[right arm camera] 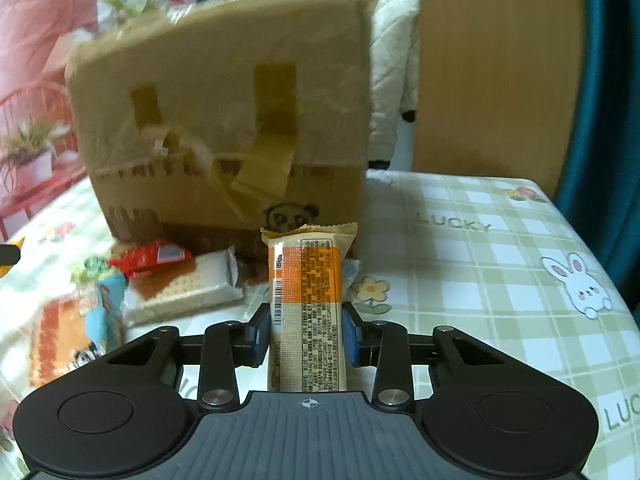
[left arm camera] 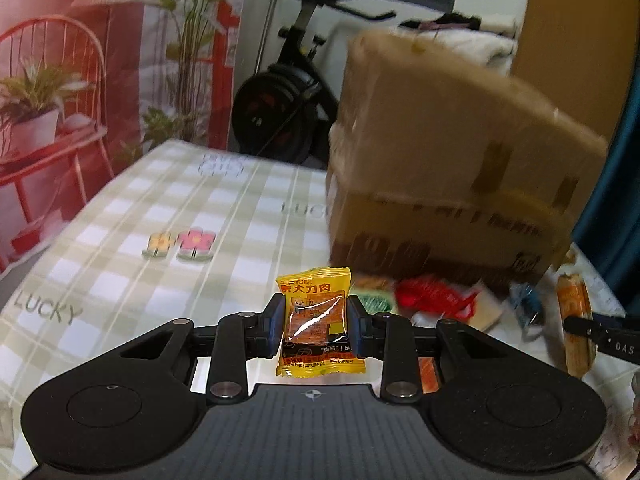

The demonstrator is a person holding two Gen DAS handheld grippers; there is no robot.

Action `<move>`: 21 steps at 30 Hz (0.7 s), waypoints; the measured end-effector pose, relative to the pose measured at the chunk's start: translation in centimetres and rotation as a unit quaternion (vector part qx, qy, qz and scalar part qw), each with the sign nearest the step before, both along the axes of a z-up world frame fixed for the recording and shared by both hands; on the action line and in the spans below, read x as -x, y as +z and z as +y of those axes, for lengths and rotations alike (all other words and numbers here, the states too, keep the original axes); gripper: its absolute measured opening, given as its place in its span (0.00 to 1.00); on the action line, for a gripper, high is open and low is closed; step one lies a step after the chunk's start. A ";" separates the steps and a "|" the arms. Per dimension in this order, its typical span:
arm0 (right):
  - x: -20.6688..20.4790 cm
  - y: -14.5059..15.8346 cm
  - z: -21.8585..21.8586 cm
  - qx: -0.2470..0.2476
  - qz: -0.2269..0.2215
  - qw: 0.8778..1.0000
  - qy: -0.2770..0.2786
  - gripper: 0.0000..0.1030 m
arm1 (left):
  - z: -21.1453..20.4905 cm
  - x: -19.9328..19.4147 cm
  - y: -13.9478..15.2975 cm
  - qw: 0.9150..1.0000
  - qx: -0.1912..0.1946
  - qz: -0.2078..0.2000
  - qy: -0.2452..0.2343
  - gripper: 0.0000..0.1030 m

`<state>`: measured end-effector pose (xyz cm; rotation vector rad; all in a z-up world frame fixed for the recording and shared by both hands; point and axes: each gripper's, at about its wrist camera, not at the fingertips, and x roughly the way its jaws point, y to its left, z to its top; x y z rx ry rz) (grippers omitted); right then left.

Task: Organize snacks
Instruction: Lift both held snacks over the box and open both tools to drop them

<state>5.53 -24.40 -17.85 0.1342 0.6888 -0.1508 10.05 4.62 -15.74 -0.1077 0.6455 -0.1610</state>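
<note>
My left gripper (left arm camera: 316, 314) is shut on a small yellow snack packet (left arm camera: 314, 332) with red lettering, held upright and lifted off the checked tablecloth (left arm camera: 140, 260). In the right wrist view, my right gripper (right arm camera: 306, 322) has its blue pads against both sides of a long orange and beige snack bar (right arm camera: 306, 276), which points away toward the cardboard box (right arm camera: 224, 120). That same bar (left arm camera: 574, 304) shows at the right edge of the left wrist view, with a black finger (left arm camera: 600, 334) of the right gripper across it.
A large taped cardboard box (left arm camera: 440, 160) stands on the table behind a pile of snacks: a red packet (right arm camera: 148, 258), a white cracker pack (right arm camera: 188, 288) and an orange and blue packet (right arm camera: 72, 320). An exercise bike (left arm camera: 288, 92) stands beyond the table.
</note>
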 end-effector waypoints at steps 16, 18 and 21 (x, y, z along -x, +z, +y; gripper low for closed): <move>-2.5 15.9 -2.7 0.012 -0.200 0.979 0.030 0.32 | -3.7 -4.2 12.0 0.985 0.028 -0.157 -0.060 0.33; -4.8 17.9 -2.7 0.020 -0.211 0.976 0.049 0.32 | -4.8 -5.8 13.8 0.982 0.029 -0.175 -0.069 0.33; -8.9 19.4 -2.7 0.042 -0.208 0.975 0.068 0.32 | -6.9 -9.0 15.4 0.979 0.020 -0.186 -0.083 0.33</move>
